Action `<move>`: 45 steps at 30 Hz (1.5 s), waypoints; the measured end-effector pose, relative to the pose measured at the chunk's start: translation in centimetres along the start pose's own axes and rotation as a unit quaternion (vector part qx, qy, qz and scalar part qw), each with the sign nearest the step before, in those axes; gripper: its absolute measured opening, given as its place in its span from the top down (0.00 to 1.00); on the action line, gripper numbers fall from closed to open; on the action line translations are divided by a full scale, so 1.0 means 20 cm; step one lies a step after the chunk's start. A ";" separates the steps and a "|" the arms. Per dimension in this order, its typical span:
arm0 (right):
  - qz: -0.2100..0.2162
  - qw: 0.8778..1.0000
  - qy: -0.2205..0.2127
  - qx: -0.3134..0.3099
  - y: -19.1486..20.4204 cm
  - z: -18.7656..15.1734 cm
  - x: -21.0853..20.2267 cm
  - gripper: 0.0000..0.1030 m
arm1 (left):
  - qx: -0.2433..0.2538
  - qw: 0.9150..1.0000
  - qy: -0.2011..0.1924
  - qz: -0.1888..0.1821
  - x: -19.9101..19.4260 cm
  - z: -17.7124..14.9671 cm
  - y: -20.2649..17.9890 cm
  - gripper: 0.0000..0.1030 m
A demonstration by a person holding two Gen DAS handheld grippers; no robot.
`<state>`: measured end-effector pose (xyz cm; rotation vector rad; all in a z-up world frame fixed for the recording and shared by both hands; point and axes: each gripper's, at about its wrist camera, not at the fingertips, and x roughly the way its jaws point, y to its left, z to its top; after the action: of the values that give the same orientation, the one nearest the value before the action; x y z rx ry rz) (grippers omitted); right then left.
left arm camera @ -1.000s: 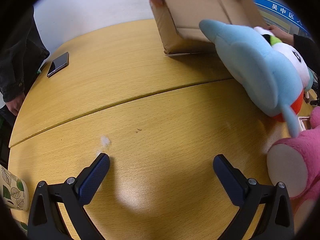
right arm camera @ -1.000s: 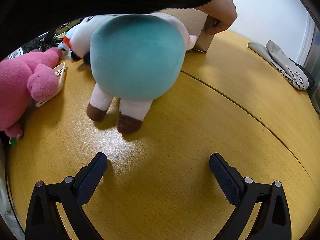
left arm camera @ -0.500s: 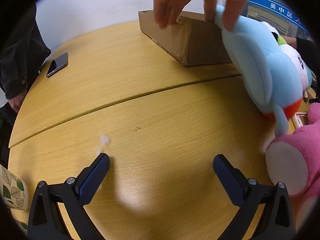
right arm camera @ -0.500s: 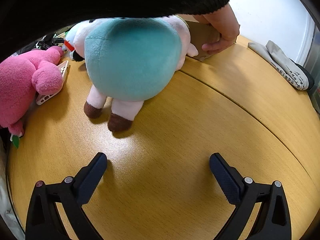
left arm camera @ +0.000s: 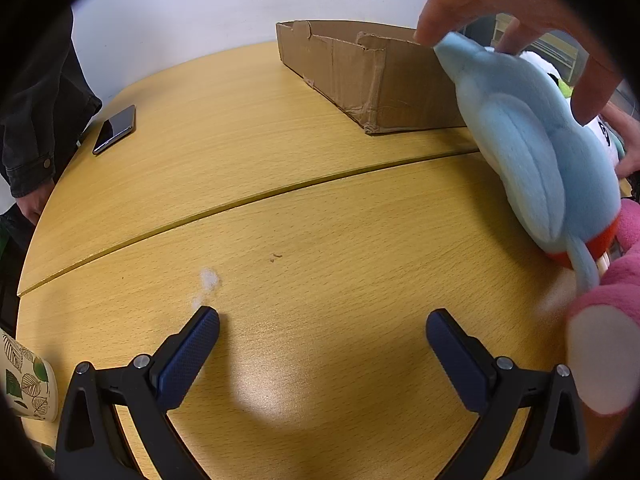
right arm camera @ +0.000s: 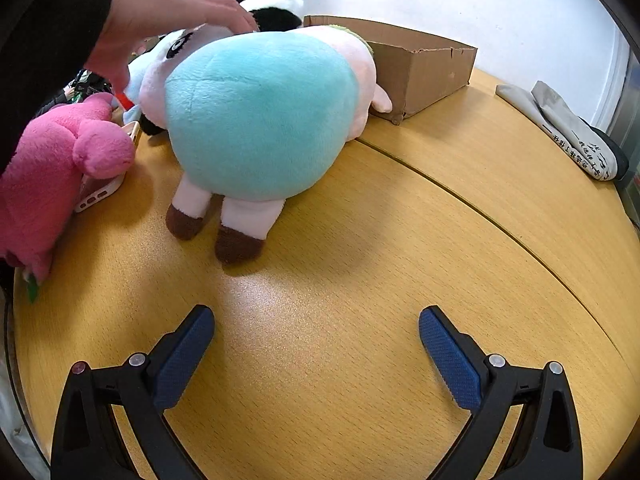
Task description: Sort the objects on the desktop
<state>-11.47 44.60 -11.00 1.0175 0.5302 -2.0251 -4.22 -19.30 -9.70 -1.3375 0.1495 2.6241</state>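
Both claws, left and right, hovered released and empty above the bench. A bare hand rested on the plush toys: the teal-bodied one stood just before the cardboard box, perhaps touching it; the pink plush lay beside it.

Left gripper: my jaws are spread wide, nothing between the blue pads, held low and angled forward. Right gripper: same, jaws wide apart, empty, pads clear of everything. A bare hand with a black sleeve reaches in from the left of my right view, fingers curled downward.
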 end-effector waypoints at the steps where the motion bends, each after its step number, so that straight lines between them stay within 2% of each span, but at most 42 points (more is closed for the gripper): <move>1: 0.000 1.000 0.000 0.000 0.00 0.00 0.00 0.00 | 0.000 1.000 0.000 0.000 0.00 0.00 0.00 0.00; 45: 0.000 1.000 0.001 0.000 0.01 0.02 -0.02 0.00 | -0.005 1.000 0.000 0.004 -0.01 -0.01 -0.04 0.00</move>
<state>-11.29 44.39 -10.54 1.0191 0.5318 -2.0240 -3.82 -18.58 -9.55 -1.3435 0.1432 2.6339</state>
